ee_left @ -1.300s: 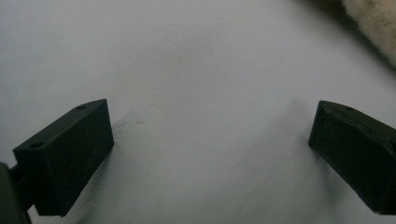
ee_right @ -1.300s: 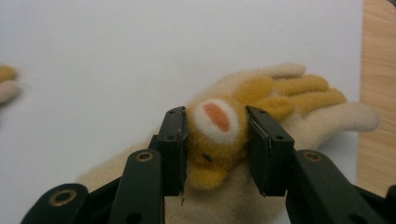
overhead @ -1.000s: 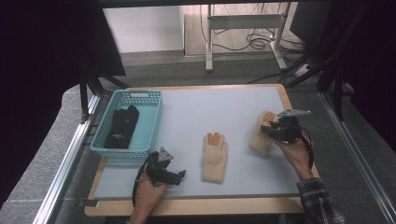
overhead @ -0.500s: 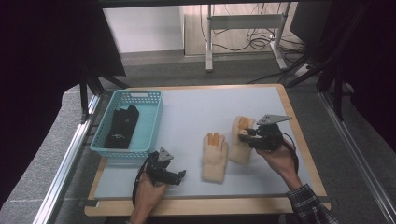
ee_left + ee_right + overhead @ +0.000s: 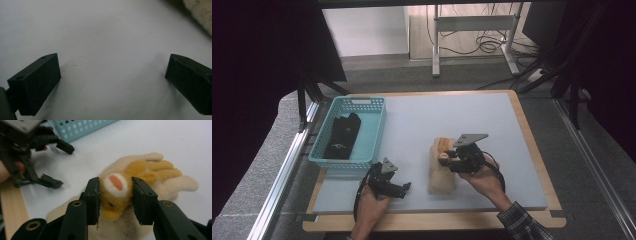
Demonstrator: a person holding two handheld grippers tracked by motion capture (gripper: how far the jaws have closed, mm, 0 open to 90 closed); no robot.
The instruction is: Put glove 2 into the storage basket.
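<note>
Pale grey table (image 5: pixel 422 120) on a wood-edged board, dark floor and cables beyond. Nearest the person, left hand-held gripper (image 5: pixel 399 186) hovers low over bare surface, jaws wide apart, nothing between them. Just to its right, a cream glove (image 5: pixel 441 181) lies flat, long axis running away from the person. Right hand-held gripper (image 5: pixel 115 195) sits directly over that glove, jaws clamped on a second, yellow-fingered glove (image 5: pixel 125 187), its fingers pointing away along the same axis. Held glove looks nearly lined up over the flat one; probably laying it down is next. Farther left, a blue basket (image 5: pixel 374 107) holds a black glove (image 5: pixel 343 135).
</note>
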